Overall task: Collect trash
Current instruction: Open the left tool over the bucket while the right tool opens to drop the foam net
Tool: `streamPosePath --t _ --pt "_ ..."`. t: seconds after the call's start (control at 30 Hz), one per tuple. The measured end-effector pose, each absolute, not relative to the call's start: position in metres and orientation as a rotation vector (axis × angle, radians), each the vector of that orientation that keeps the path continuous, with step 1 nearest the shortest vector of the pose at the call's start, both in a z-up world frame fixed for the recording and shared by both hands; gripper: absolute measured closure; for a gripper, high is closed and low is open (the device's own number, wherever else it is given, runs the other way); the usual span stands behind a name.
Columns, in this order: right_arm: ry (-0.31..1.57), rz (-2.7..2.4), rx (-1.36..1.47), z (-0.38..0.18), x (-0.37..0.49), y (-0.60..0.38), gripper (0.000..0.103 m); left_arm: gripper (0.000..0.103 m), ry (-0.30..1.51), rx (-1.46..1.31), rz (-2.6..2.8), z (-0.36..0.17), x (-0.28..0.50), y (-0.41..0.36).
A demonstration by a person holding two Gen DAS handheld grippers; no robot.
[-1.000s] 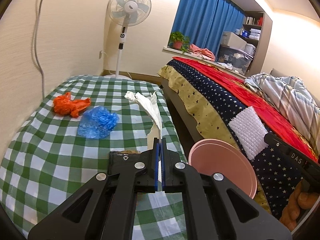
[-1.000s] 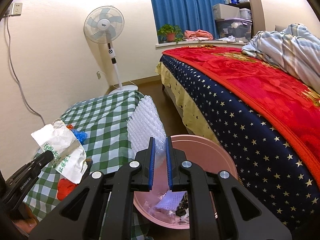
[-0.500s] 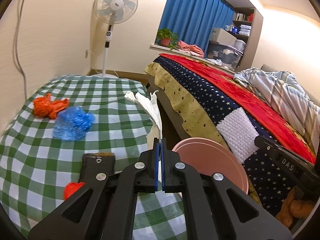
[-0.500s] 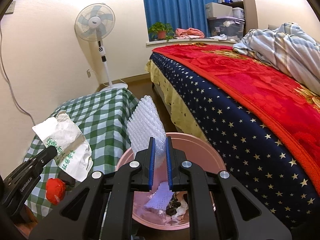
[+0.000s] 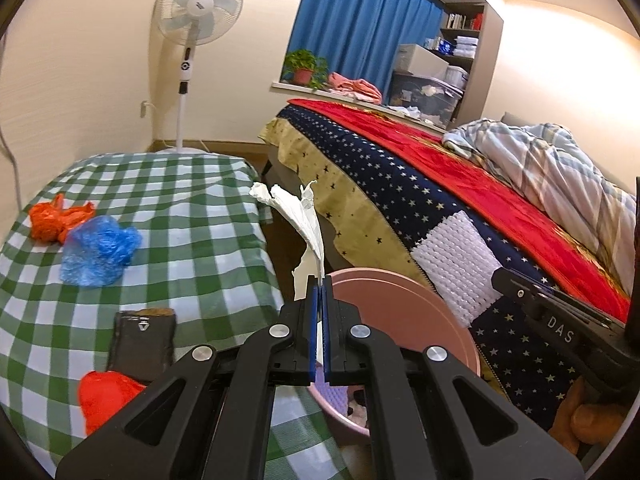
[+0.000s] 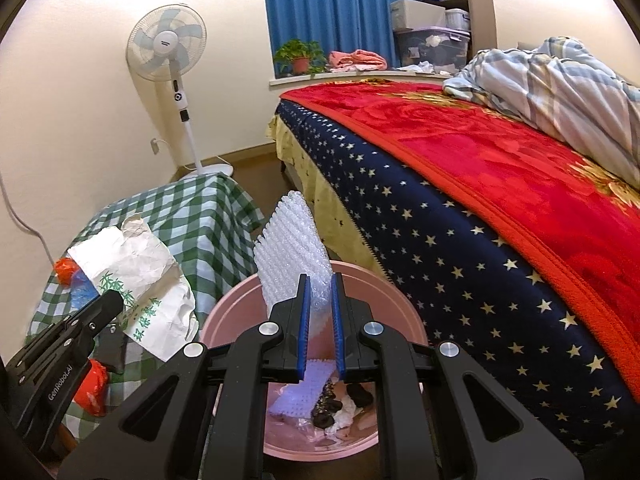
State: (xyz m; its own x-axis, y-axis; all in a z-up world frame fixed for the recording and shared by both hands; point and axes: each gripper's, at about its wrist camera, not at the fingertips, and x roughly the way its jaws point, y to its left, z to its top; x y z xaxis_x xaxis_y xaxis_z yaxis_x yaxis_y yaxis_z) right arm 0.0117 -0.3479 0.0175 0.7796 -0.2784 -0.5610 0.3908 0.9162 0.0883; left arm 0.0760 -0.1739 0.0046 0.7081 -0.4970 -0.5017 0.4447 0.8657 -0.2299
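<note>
On the table (image 5: 192, 216), under its green check cloth, an orange bag (image 5: 56, 220) lies near the left edge with a blue bag (image 5: 98, 250) touching its right side. Nearer the front edge a black pouch (image 5: 142, 342) lies flat, and a red wrapper (image 5: 104, 396) overlaps its near end. The left gripper (image 5: 319, 312) is past the table's right edge, its jaws pressed together and pinching a crumpled white paper (image 5: 304, 220) that stands up above them; from the right wrist view the paper shows green print. Just right of the table a pink bin (image 6: 248, 308) stands on the floor, between the table and the bed (image 6: 480, 184). It already holds a white foam piece (image 6: 308, 392), dark scraps (image 6: 328, 404) and pale wrappers. The right gripper (image 6: 319, 312) hangs over the bin's opening, its jaws slightly spread, with a sheet of bubble wrap (image 6: 292, 252) standing between them; whether the jaws actually grip it, I cannot tell. Behind the table stands a fan (image 5: 198, 12).
</note>
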Motion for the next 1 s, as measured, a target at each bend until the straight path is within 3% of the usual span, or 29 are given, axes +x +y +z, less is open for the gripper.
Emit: streamPosePath --t 0.23,0.4,0.47,0.53,1.0 --pt "0.586 -0.410 0.220 0.014 0.009 -0.360 0.092 0.101 0.606 -0.087 -0.566 -0.002 0.078 -0.196" --pt "0.592 -0.464 0.237 0.012 0.006 -0.370 0.081 0.100 0.648 -0.109 -0.642 -0.009 0.082 -0.211" --pt "0.588 -0.468 0.234 0.012 0.005 -0.369 0.068 0.089 0.658 -0.113 -0.656 -0.012 0.082 -0.213" --pt "0.581 -0.478 0.224 0.013 0.005 -0.369 0.064 0.081 0.661 -0.107 -0.648 -0.014 0.083 -0.214" --pt "0.533 -0.406 0.211 0.020 0.002 -0.352 0.064 0.081 0.617 -0.098 -0.570 0.001 0.080 -0.183"
